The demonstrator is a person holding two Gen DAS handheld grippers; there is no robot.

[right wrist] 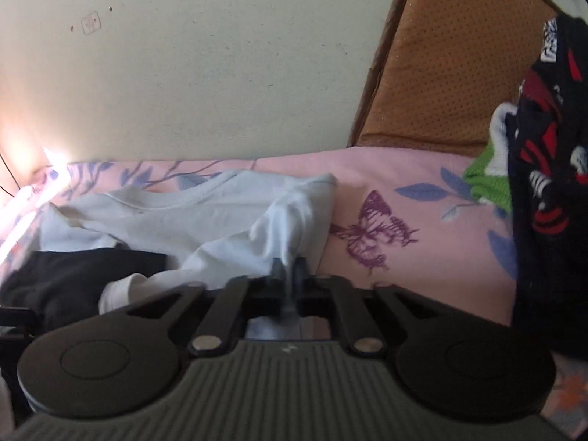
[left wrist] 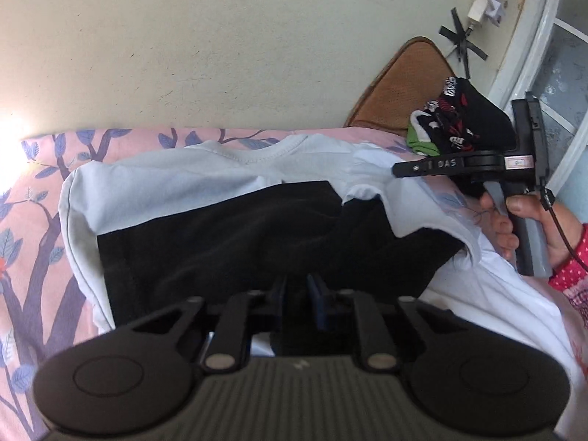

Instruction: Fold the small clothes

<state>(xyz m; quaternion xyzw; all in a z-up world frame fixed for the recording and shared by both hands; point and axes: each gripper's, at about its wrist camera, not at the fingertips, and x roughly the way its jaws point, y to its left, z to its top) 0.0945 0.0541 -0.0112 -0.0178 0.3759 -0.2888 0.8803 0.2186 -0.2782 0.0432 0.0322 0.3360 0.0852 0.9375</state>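
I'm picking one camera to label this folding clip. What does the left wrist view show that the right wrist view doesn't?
Only the left wrist view shows the right claw from outside, the hand holding it, and the taped charger on the wall.
Only the right wrist view shows the purple butterfly on the sheet and white cloth pinched in the right claw.
Both show the white-and-black shirt, brown cushion, patterned clothes pile and pink sheet.

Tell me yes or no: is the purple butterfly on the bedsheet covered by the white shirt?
No. In the right wrist view the purple butterfly lies bare on the pink bedsheet, just right of the white shirt.
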